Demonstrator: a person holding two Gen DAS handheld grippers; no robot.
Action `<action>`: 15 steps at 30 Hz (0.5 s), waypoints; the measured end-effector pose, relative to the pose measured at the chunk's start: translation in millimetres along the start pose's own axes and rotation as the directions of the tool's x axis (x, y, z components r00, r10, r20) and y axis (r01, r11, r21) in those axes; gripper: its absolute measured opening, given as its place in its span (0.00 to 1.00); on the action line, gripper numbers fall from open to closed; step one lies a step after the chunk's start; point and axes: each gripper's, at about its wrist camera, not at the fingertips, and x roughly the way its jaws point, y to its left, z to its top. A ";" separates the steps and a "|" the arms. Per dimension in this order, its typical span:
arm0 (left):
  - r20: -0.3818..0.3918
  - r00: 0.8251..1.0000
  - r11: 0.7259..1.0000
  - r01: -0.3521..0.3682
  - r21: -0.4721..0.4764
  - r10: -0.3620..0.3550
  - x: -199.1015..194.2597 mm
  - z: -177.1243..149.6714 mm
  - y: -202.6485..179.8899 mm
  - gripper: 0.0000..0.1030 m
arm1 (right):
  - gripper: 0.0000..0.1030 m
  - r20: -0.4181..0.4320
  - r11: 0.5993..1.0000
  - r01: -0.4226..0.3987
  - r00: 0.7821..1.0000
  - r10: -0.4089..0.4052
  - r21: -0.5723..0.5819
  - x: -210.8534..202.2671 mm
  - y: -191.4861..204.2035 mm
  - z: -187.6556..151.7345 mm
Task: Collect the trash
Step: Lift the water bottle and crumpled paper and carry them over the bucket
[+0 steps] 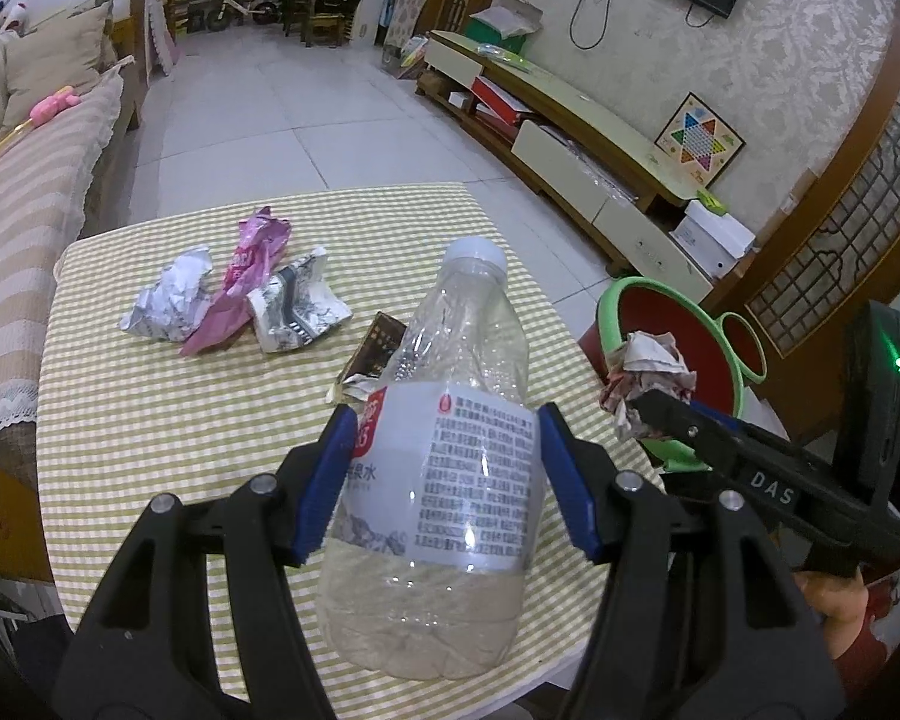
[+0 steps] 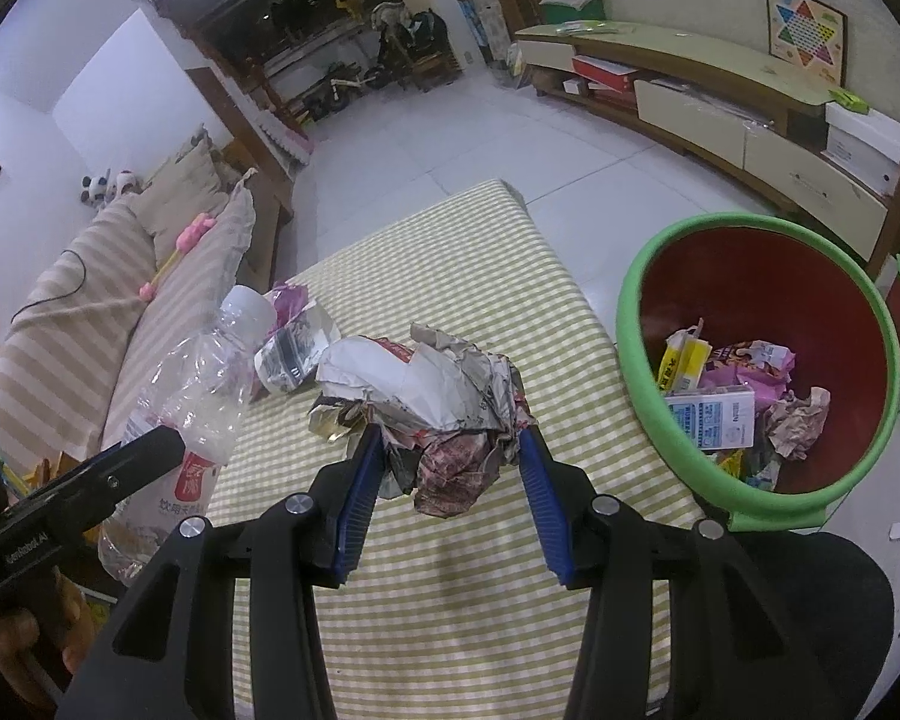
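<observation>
Checked cloth covers the surface [image 2: 450,540], and more wrappers [image 1: 240,288] lie on it. An empty bottle [image 1: 450,468] is held between the pads of the left gripper [image 1: 444,480]; a crumpled paper ball [image 2: 444,414] is clamped in the right gripper [image 2: 450,480]. Each load should be carried fully over the green-rimmed bin [image 2: 630,300] at the right before it is released.

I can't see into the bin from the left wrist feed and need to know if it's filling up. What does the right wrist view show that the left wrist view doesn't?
Only the right wrist view looks into the green-rimmed bin: cartons and crumpled wrappers cover part of its bottom, with room left.

Only the left wrist view shows the crumpled silver wrapper and the dark packet on the table.

Both show the left gripper clamping the plastic bottle, the right gripper clamping the paper wad, and the checked tablecloth.
</observation>
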 end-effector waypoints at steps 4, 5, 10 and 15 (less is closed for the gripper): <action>-0.003 1.000 1.000 0.011 0.010 -0.011 4.2 2.8 -9.0 0.58 | 0.44 0.009 1.000 0.006 1.000 -0.006 0.017 -2.1 -8.6 2.3; -0.004 1.000 1.000 0.015 0.012 -0.015 5.2 3.6 -11.5 0.58 | 0.44 0.013 1.000 0.008 1.000 -0.008 0.024 -3.1 -11.3 3.2; -0.008 0.999 0.998 0.040 0.038 -0.040 14.5 12.0 -31.6 0.58 | 0.44 0.031 0.998 0.019 0.999 -0.021 0.052 -9.2 -27.6 6.4; -0.014 0.997 0.995 0.072 0.062 -0.071 25.9 18.4 -55.8 0.58 | 0.44 0.048 0.995 0.045 0.998 -0.049 0.088 -17.3 -50.0 9.2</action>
